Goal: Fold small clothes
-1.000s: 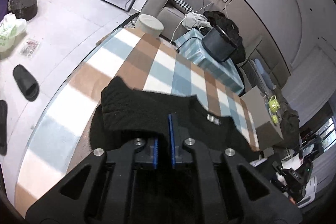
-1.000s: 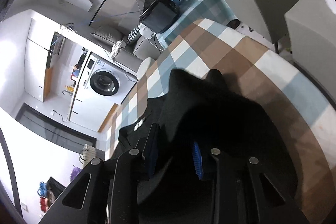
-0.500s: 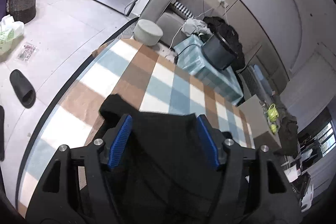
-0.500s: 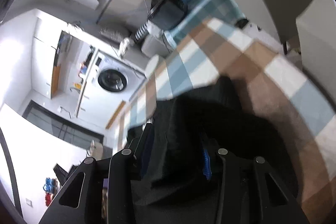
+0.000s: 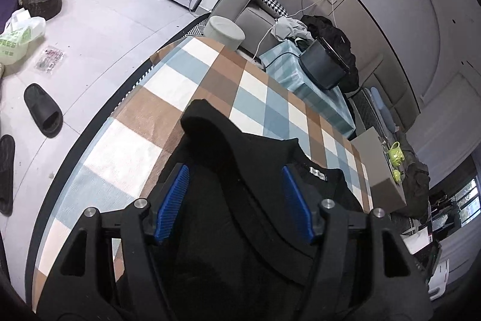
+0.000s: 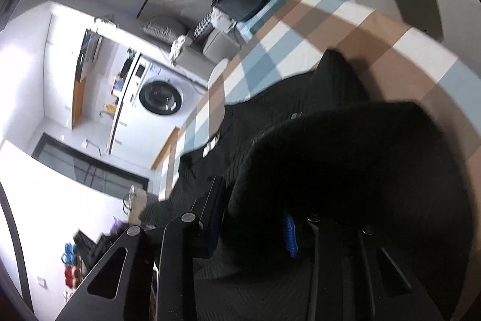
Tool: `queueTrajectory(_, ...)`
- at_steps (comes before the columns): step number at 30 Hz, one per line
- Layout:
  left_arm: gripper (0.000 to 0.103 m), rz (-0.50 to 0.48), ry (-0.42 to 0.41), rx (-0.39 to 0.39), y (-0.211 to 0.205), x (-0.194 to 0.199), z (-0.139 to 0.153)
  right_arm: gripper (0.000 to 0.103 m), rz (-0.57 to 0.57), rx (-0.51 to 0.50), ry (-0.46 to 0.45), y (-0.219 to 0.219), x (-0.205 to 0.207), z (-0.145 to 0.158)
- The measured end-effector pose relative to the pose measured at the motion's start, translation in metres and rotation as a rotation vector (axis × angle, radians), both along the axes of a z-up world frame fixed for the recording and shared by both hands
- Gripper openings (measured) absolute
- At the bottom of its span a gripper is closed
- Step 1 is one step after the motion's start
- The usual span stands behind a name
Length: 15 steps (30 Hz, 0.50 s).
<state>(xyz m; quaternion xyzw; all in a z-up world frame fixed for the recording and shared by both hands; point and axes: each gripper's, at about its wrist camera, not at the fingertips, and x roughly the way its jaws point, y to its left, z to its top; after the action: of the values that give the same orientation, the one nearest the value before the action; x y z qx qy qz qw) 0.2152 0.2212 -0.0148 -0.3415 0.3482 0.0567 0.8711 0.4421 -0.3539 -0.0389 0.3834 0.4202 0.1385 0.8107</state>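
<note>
**Black top on the checked cloth**

A small black knit top [image 5: 270,170] lies on the brown, blue and white checked tablecloth [image 5: 156,110]. The left gripper [image 5: 234,185] stands wide apart above it. The right gripper [image 6: 252,218] is closing on a fold of the top.

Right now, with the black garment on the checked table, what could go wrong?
1. The right gripper is closing on a bunched fold of the black garment; it may pinch extra layers and spoil the fold.
2. The left gripper stands open over the cloth, so that side lies free and could drag across the checked table.
</note>
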Motion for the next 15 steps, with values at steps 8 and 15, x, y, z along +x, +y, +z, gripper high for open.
queueTrajectory(8, 0.060, -0.012, 0.019, 0.011, -0.006, -0.005, -0.005, 0.005, -0.072, 0.100, -0.056, -0.042, 0.025, 0.017)
queueTrajectory(15, 0.060, 0.011, 0.019, 0.033, -0.001, -0.010, 0.000, 0.021, -0.235, 0.116, 0.020, -0.073, 0.070, 0.009)
